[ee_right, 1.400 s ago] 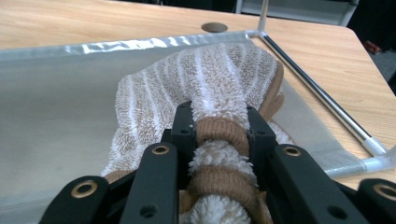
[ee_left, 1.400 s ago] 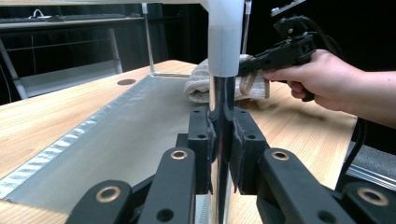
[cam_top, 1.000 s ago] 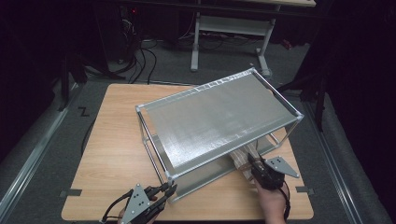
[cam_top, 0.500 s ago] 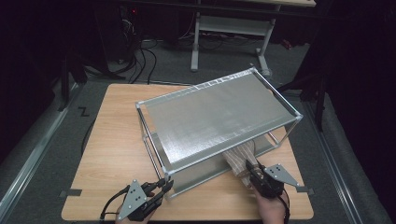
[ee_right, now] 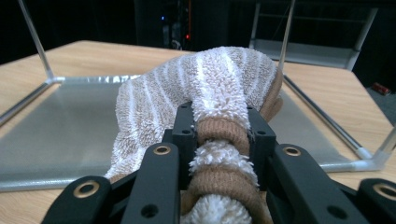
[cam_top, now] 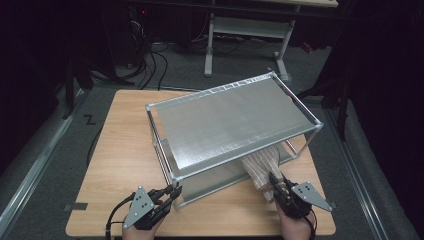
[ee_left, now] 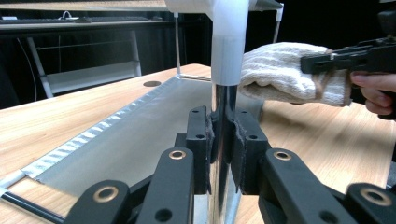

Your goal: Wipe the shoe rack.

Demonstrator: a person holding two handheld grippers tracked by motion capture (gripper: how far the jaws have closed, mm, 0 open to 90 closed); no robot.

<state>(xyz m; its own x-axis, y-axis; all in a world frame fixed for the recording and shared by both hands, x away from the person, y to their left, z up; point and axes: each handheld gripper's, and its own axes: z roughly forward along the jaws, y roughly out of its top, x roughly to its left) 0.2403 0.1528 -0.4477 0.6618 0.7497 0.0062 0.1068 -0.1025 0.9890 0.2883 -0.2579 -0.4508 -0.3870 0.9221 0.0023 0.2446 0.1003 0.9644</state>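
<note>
A metal-framed rack (cam_top: 230, 120) with a grey top shelf stands on the wooden table (cam_top: 120, 150). My left gripper (cam_top: 172, 192) is at the rack's near left corner, shut on the shiny corner post (ee_left: 223, 100) just below its white joint. A beige and white striped towel (cam_top: 260, 165) sticks out from under the top shelf at the near right. My right gripper (cam_top: 277, 182) is shut on the towel's bunched end (ee_right: 222, 128). The rest of the towel (ee_right: 187, 88) lies over the lower shelf (ee_right: 60, 121).
Bare tabletop lies left of the rack and along the front edge. Thin upright posts (ee_right: 286, 32) stand at the rack's corners. Beyond the table are a white desk frame (cam_top: 240, 30) and cables on the dark floor.
My right gripper has drawn back a little toward the table's front edge, and more of the towel now shows from under the top shelf. The left gripper has stayed on the post.
</note>
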